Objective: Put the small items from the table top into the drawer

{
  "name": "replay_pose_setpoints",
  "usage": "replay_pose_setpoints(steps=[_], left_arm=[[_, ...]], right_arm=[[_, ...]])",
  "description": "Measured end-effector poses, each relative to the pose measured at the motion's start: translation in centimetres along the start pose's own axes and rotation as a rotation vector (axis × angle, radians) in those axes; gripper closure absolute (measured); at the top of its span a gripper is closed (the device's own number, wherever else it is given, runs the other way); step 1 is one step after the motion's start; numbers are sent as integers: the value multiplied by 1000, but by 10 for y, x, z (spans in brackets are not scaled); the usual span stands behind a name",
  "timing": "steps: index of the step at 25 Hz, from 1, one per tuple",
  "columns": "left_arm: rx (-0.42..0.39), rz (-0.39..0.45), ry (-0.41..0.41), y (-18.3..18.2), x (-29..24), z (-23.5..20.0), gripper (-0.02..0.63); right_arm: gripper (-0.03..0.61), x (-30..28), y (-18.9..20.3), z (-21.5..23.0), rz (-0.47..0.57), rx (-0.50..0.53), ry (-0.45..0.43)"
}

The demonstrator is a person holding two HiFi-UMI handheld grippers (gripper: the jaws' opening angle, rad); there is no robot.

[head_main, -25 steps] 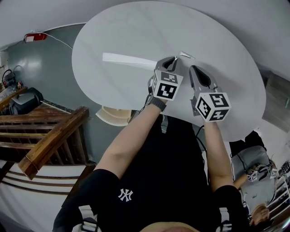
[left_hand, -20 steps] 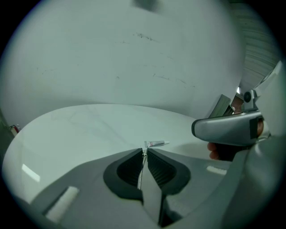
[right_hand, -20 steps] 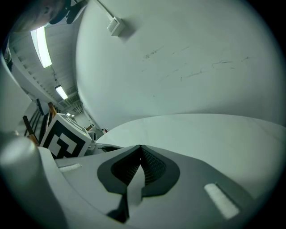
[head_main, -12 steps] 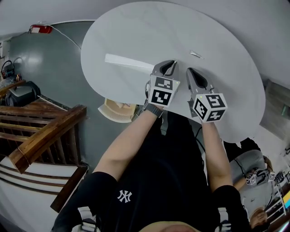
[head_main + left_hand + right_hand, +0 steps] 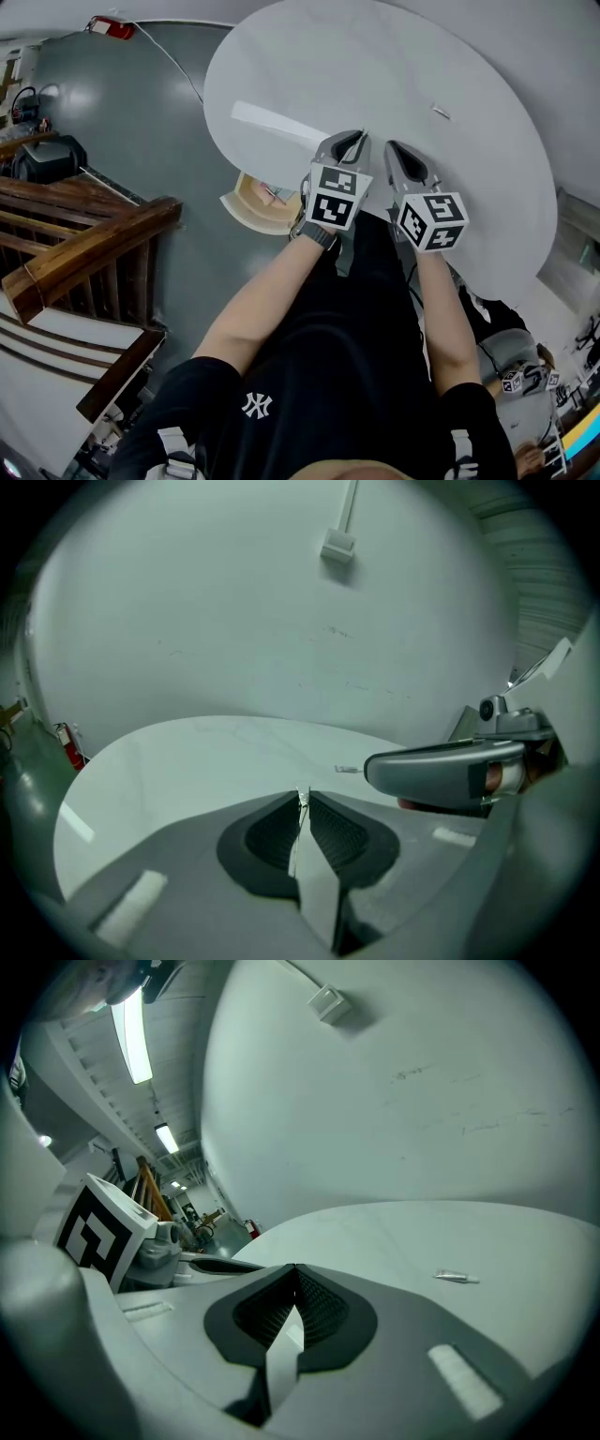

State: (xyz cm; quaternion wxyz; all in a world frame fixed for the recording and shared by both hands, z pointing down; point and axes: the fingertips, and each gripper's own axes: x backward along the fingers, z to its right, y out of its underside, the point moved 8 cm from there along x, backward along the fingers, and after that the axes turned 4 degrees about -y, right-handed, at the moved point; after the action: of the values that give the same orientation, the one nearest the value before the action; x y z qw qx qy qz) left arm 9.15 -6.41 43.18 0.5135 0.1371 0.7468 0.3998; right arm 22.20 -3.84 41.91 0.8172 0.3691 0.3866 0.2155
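Observation:
A round white table [image 5: 375, 66] fills the head view. My left gripper [image 5: 361, 139] hovers over its near edge, shut on a thin silvery sliver [image 5: 301, 801] that shows only at the jaw tips. Just to its right, my right gripper [image 5: 392, 146] is shut with nothing in it. A small silvery item [image 5: 440, 112] lies on the table beyond the right gripper; it appears as the silvery item [image 5: 349, 769] in the left gripper view and the silvery item [image 5: 457, 1277] in the right gripper view. The open drawer [image 5: 246, 208] juts out under the table edge, left of my left gripper, with a reddish thing inside.
A wooden stair railing [image 5: 84, 253] runs along the left, with a red extinguisher [image 5: 111, 26] on the floor at the far left. Another person with grippers [image 5: 520, 380] is at the lower right. A white wall stands behind the table.
Both grippers have drawn back a little toward the table's near edge. The view has swung, so the open drawer shows more fully and the silvery item lies farther from the left gripper.

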Motion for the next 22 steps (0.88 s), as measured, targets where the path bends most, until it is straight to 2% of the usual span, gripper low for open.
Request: replay_pose_setpoints(steps=[13,22], left_arm=[[49,40,-102,48,81,-42,578],[92,50,-173,95,129,-67,578]], right_arm=[[554,-19,25,-85,-45,94,-106],[554,-31,53,-142,-75,151,-177]])
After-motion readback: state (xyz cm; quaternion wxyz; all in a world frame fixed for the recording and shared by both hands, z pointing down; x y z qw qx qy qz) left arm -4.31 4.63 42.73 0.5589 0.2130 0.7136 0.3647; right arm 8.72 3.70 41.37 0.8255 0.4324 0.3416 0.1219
